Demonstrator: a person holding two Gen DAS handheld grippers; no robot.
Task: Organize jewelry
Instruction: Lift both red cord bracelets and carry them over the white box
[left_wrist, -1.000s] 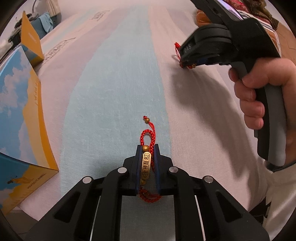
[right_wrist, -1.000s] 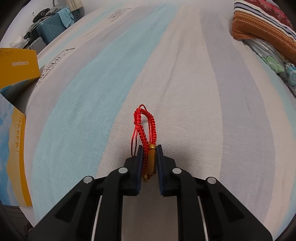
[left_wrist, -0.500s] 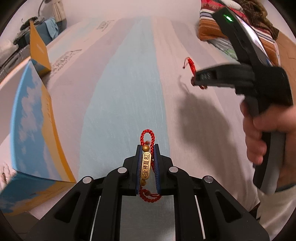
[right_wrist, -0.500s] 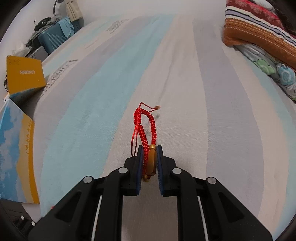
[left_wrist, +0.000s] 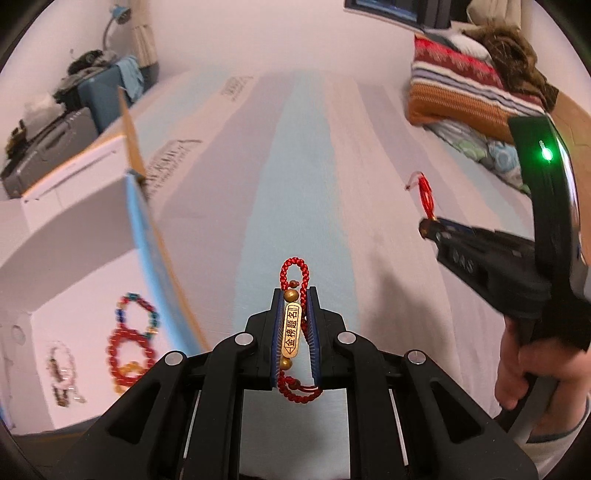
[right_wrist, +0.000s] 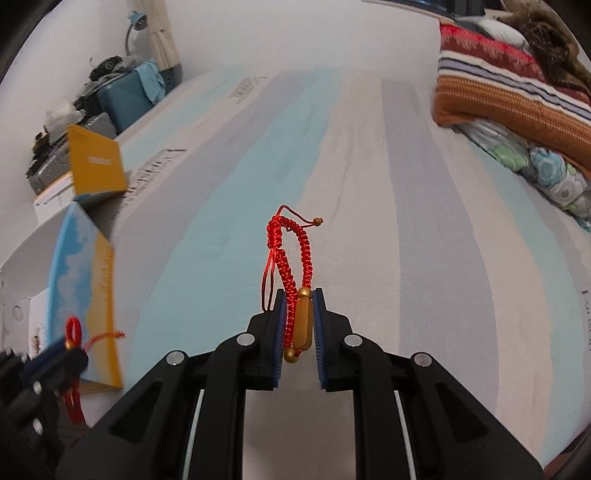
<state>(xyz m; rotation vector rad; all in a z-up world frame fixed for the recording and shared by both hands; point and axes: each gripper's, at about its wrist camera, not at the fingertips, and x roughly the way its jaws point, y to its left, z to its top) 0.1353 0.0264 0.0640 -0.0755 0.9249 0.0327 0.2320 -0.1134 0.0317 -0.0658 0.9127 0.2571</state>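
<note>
My left gripper (left_wrist: 293, 295) is shut on a red cord bracelet (left_wrist: 291, 328) with a gold inscribed bar, held above the striped bedsheet. My right gripper (right_wrist: 298, 295) is shut on a second red braided bracelet (right_wrist: 291, 258) with a gold bar, its loop sticking up. The right gripper also shows at the right of the left wrist view (left_wrist: 430, 227). An open white box (left_wrist: 74, 258) with blue and orange outer walls sits at the left. Inside it lie a red bead bracelet (left_wrist: 127, 352), a multicoloured bead bracelet (left_wrist: 138, 310) and a pale one (left_wrist: 61, 373).
Folded striped blankets (right_wrist: 517, 92) are stacked at the far right of the bed. A blue suitcase (right_wrist: 129, 96) and clutter stand beyond the bed's left edge. The box's orange flap (right_wrist: 96, 164) stands upright.
Both grippers have lifted and tilted up, each still holding its bracelet. The left gripper has moved toward the box, so its inside with bead bracelets now shows.
</note>
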